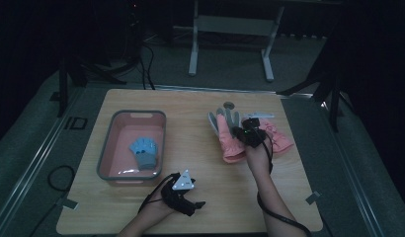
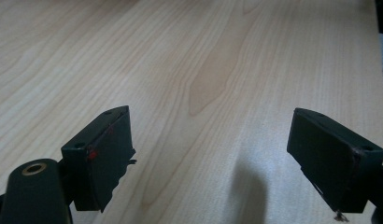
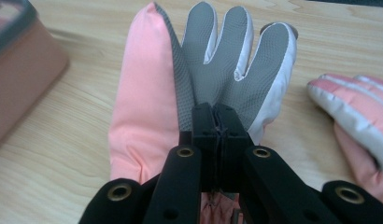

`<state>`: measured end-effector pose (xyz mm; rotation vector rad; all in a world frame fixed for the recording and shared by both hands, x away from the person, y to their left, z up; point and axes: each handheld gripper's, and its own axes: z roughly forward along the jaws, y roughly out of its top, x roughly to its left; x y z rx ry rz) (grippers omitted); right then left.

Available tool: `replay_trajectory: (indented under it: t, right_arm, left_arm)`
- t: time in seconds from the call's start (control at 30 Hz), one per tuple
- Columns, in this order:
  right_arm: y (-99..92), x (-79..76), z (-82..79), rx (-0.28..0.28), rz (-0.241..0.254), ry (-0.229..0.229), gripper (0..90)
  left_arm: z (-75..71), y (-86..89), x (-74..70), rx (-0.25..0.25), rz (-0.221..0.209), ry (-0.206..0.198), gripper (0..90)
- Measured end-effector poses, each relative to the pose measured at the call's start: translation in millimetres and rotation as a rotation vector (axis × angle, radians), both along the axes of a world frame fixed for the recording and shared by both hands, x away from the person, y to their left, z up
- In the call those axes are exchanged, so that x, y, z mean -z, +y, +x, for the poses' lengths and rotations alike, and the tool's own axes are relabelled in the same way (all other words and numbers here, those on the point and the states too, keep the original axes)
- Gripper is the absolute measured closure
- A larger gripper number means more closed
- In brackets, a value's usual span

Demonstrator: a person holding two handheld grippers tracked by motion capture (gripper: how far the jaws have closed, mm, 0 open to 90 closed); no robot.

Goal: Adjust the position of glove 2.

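Right gripper [image 3: 216,128]: jaws closed tight together, pinching the fabric of the pink glove [image 3: 147,93] at its palm; in the high view the gripper [image 1: 250,134] sits over that glove at the table's right half.
Left gripper [image 2: 208,154]: jaws wide apart, nothing between them, bare wood beneath; in the high view it [image 1: 183,190] rests near the table's front edge, just in front of the bin.
Pink glove: palm side up, pink cuff and back panel, grey textured palm and fingers with white edging; fingers point away from the person. In the high view it [image 1: 230,143] lies on the table right of centre.
Second glove [image 3: 362,116]: pink with pale stripes, lying just beside the first on its right; the high view shows it [image 1: 282,138] partly under the right hand.
Bin [image 1: 114,143]: pink with a grey rim, on the table's left half, well apart from the pink gloves.
Blue glove [image 1: 143,152]: lies inside the bin.
Table [image 1: 190,133]: light wood.
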<state>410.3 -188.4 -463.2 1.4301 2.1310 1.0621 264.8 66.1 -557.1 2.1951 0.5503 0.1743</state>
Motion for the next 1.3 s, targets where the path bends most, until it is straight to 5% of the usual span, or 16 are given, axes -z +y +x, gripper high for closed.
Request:
replay_trajectory:
  t: [0.13,0.43,0.83,1.13,1.3]
  right_arm:
    - [9.2,-0.1,-14.3,0.010,-0.030,-0.014,88.0]
    - [16.7,15.9,-29.6,0.065,0.017,0.000,88.0]
    - [26.6,33.8,-29.3,0.136,0.058,0.008,88.0]
    - [30.8,65.7,-26.0,0.183,0.010,0.051,85.0]
    - [29.4,70.8,-25.1,0.193,0.021,0.061,78.5]
  left_arm:
    - [-1.2,-1.6,1.1,0.001,0.010,-0.004,14.1]
    - [-3.0,-2.5,1.8,-0.024,0.014,-0.030,7.8]
    - [-2.8,-3.8,4.3,-0.034,0.022,-0.031,2.9]
    - [-2.9,-3.8,4.5,-0.031,0.018,-0.028,2.9]
    - [-3.3,-4.9,5.3,-0.024,0.024,-0.029,3.0]
